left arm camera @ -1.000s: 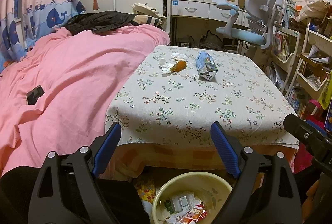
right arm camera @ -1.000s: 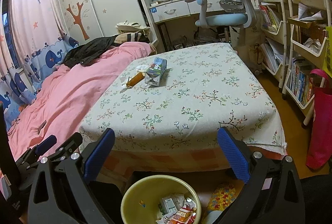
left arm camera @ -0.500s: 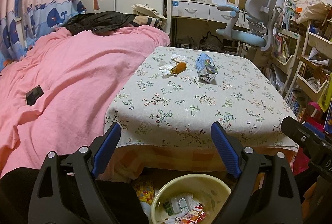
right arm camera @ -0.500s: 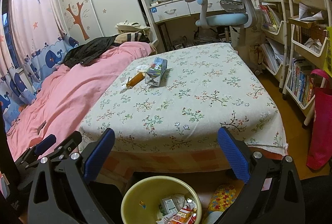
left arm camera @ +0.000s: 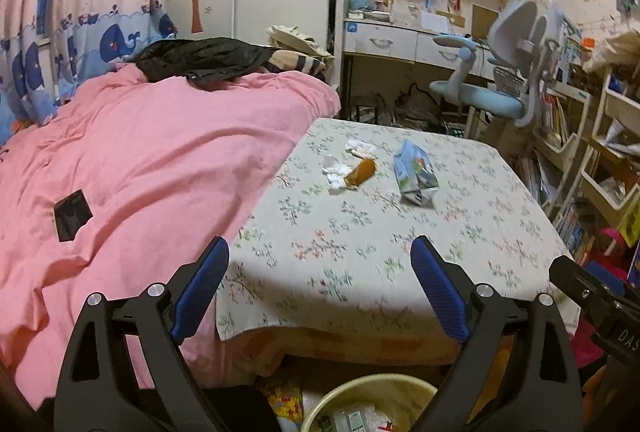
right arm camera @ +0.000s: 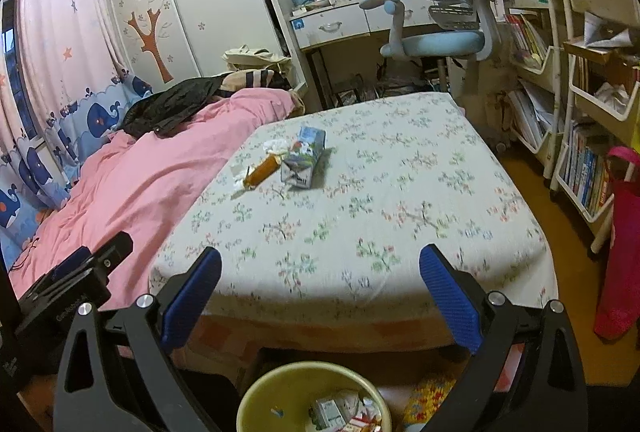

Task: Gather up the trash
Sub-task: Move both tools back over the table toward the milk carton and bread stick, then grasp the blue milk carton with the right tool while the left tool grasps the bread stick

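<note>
Both hand-held grippers hang with jaws spread wide and nothing between them at the near edge of the table (left arm camera: 360,256), poised over a yellow bin (right arm camera: 256,392) already holding scraps. The left hand-held gripper (left arm camera: 320,284) faces the remaining trash far ahead of its fingertips: an orange bottle (left arm camera: 361,172) lying on crumpled tissue (left arm camera: 334,174), and just to the right of them a flattened blue carton (left arm camera: 414,172). From the right hand-held gripper (right arm camera: 320,292) the same cluster sits ahead and to the left, bottle and carton nearly touching.

The reach looks best made low across the cloth, taking one piece cleanly, probably the carton across its narrow width, without dragging the tablecloth. Compared with a second ago, both cameras have edged forward: the trash looms larger, the bin has slipped lower in view, and the table print is motion-blurred.
</note>
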`<state>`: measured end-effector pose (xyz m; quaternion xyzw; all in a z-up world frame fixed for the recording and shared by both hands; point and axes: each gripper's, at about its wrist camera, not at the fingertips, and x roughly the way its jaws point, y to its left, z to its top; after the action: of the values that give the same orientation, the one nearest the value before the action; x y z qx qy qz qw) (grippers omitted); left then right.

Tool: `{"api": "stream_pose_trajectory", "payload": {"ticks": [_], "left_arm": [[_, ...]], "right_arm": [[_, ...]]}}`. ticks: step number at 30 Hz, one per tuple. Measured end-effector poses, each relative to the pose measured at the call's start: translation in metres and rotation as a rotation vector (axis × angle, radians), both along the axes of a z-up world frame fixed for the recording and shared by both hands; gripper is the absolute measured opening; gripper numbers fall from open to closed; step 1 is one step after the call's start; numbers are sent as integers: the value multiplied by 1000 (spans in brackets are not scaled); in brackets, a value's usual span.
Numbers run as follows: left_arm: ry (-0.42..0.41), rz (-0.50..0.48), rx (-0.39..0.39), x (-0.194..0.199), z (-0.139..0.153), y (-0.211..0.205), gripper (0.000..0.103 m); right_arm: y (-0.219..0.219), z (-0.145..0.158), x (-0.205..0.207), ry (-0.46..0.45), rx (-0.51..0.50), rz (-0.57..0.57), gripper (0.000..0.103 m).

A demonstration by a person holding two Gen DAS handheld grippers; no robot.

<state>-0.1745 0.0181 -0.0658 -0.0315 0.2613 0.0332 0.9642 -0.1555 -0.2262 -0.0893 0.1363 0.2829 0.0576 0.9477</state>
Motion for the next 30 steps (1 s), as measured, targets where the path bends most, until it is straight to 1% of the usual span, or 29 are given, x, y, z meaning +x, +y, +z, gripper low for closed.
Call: {"api": "stream_pose_trajectory", "payload": {"ticks": [4,8,13,17,21,25,30], "left_arm": [[-5,11,11,16,6,5,89],[-9,21,13,40,14,12,89],[10,46,3,71,17,23,89],[18,60,-7,101,17,30,89],[41,47,-18,129,13,34,89],[81,31,-30,158,4,32,89],[111,-6,3,192,-8,21,88]], "right_arm": [[6,5,17,-7,-18,19,95],[10,8,34,-3,-29,34,95],[13,10,63,24,-21,38,95],[22,11,92,45,-41,55,95],[32,9,128,72,-77,72,95],[39,2,166,111,-106,77,95],[47,-9,206,148,-119,94,95]]}}
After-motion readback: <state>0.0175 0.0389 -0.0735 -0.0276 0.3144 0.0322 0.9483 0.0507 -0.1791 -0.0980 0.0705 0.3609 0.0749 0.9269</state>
